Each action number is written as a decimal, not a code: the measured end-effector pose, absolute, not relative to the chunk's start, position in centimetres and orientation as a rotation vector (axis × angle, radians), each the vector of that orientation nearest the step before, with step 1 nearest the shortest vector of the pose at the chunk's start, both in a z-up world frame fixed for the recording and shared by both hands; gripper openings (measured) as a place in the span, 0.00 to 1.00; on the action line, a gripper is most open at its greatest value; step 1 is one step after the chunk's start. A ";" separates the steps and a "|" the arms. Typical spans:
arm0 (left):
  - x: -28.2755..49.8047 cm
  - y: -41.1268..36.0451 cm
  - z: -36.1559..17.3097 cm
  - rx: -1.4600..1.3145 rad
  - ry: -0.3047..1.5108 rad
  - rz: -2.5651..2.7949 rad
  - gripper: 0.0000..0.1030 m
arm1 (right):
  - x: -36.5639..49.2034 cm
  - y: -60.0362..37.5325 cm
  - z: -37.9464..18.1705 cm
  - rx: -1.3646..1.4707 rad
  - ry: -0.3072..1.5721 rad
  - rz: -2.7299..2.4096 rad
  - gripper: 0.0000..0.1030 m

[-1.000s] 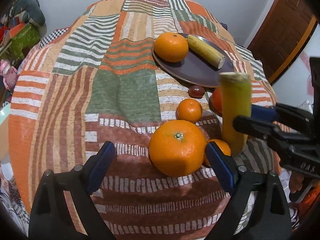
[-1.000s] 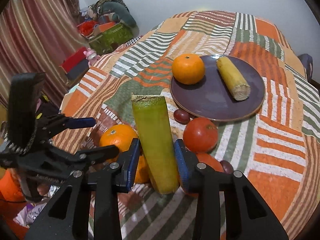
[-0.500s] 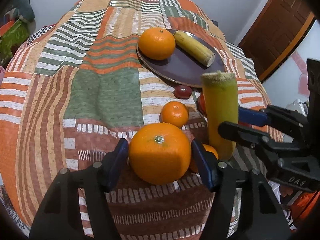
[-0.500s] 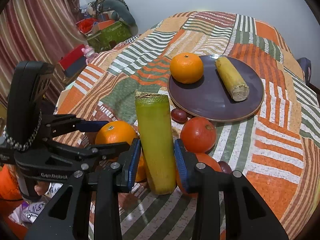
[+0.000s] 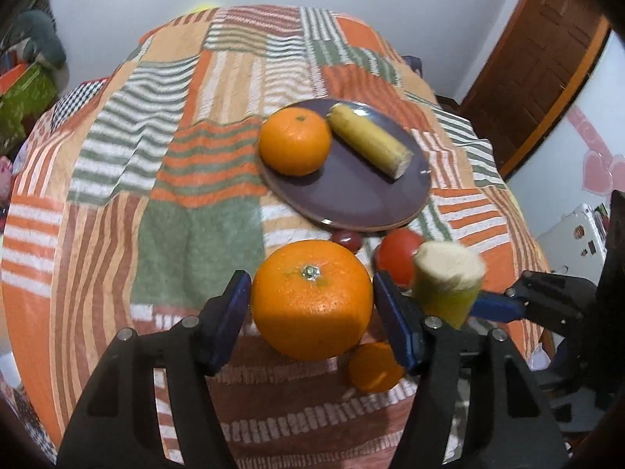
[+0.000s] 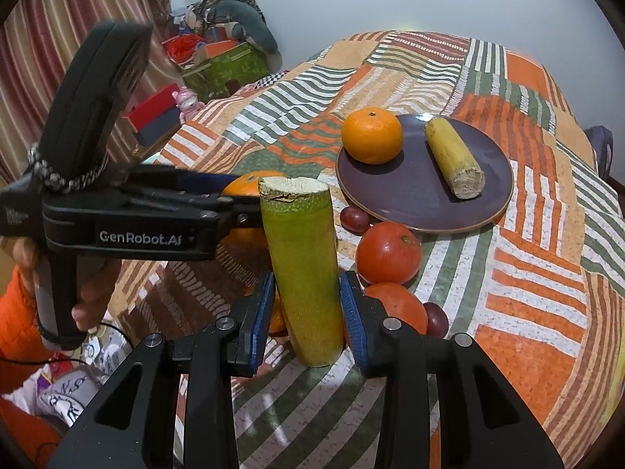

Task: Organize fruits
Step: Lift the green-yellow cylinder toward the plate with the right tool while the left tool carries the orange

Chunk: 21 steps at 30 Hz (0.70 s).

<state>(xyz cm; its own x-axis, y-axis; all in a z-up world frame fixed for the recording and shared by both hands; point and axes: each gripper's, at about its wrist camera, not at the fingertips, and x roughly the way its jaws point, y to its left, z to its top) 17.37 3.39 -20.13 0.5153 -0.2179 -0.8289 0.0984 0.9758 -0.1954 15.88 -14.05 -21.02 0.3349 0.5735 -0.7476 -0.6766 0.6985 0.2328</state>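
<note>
Your left tongs [image 5: 310, 306] are closed on the large orange [image 5: 311, 299], blue pads against both its sides, and it looks lifted clear of the patchwork counter [image 5: 195, 234]. Your right tongs [image 6: 306, 314] grip the green stalk [image 6: 300, 265] low on its length, upright. The purple plate [image 5: 343, 199] lies toward 12 o'clock from the orange and already carries another orange [image 5: 295, 144] and a yellow stalk piece [image 5: 369, 144]. The risk, as I judge it: the two loads ride just beside each other, so a sideways drift could knock the stalk's top against the orange and tilt it in its low grip. The round fruit may also roll once released on the plate. Only the right view shows the red fruit [image 6: 388, 252] whole, with a dark grape [image 6: 436, 318] at its 5 o'clock; the left view alone shows the small orange [image 5: 375, 367] under your load.
</note>
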 end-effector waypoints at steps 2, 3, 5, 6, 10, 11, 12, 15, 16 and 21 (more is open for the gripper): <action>17.5 3.0 -19.9 -0.115 1.005 -0.196 0.62 | 15.9 -14.1 -21.1 -0.135 0.915 0.812 0.31; 17.5 3.0 -19.8 -0.119 1.005 -0.202 0.62 | 16.0 -14.2 -21.2 -0.131 0.919 0.817 0.31; 17.6 2.9 -19.8 -0.121 1.007 -0.202 0.62 | 16.1 -14.2 -21.2 -0.132 0.920 0.817 0.33; 17.6 3.0 -19.8 -0.120 1.007 -0.199 0.62 | 16.2 -14.1 -21.2 -0.137 0.919 0.822 0.34; 17.8 3.3 -19.9 -0.137 1.013 -0.201 0.62 | 16.4 -13.5 -21.5 -0.163 0.921 0.810 0.34; 17.9 3.2 -19.9 -0.136 1.013 -0.198 0.62 | 16.7 -13.4 -21.6 -0.154 0.929 0.804 0.34; 17.9 3.2 -19.9 -0.130 1.011 -0.193 0.62 | 16.9 -13.4 -21.6 -0.141 0.935 0.804 0.34; 18.1 3.3 -20.0 -0.131 1.011 -0.185 0.62 | 17.5 -13.2 -21.8 -0.111 0.957 0.803 0.34; 18.2 3.3 -20.0 -0.135 1.011 -0.186 0.62 | 17.7 -13.2 -21.8 -0.104 0.961 0.800 0.34; 18.3 3.3 -20.0 -0.134 1.006 -0.178 0.62 | 18.1 -12.7 -22.1 -0.093 0.968 0.777 0.33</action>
